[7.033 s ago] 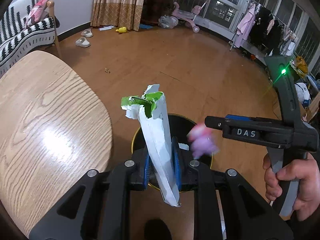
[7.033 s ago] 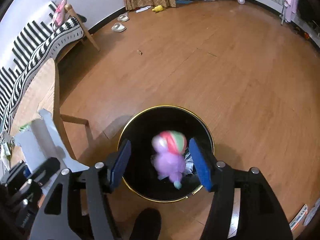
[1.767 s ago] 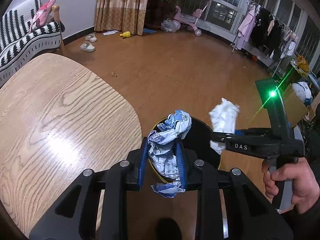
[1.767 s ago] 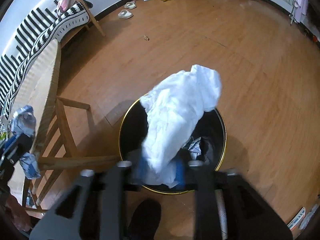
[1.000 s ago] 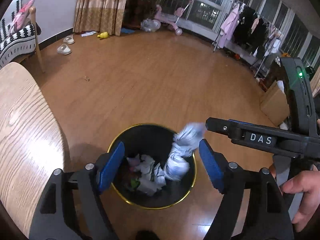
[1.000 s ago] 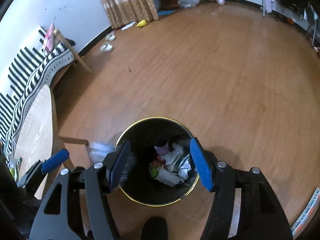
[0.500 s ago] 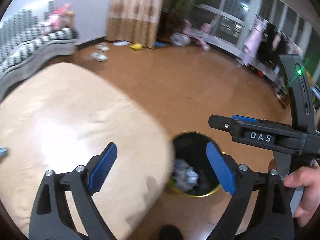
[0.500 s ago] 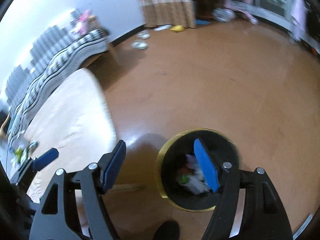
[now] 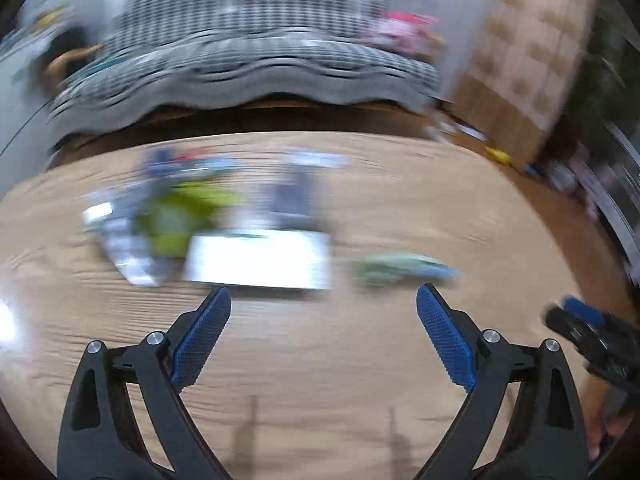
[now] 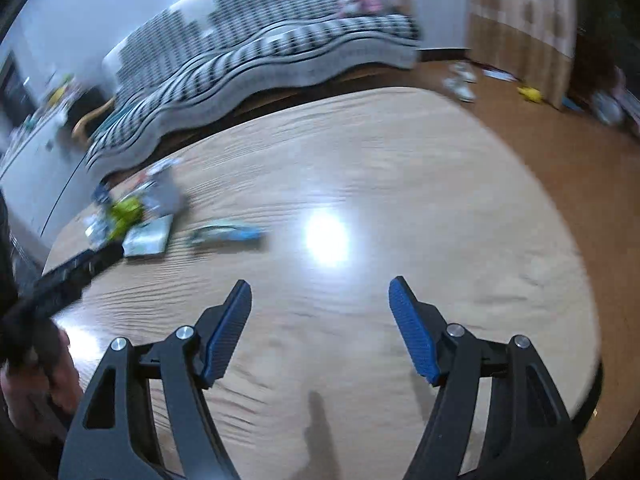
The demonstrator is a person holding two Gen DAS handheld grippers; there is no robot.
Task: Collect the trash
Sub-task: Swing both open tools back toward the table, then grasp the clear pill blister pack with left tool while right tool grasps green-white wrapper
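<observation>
- Trash is what I am after, and none of it is in either claw: my left gripper has its blue pads spread wide with only bare wood between them, and my right gripper is also apart and empty, its jaws not quite as wide.
- Just beyond the left gripper's left pad lies a flat white packet, its long axis running across my view, so roughly crosswise to the fingers.
- Ahead of the left gripper's right pad lies a slim pale green wrapper, also lying crosswise; it sits apart from the white packet.
- Further out and to the left is a blurred heap with a yellow-green piece and some bluish scraps behind it; the smear hides what they are.
- From the right wrist view the same litter sits well off to the left and further away: the green wrapper is the nearest piece, the white packet beyond it beside the left gripper's tip.
- My reading: the left hand is clearly nearer to everything, and the white packet is its natural pick; the right hand would have to cross toward the left for the wrapper.
- All of it rests on the wooden table, on the half nearer the striped sofa.
- Both views are streaked, so I would settle before closing on anything.
</observation>
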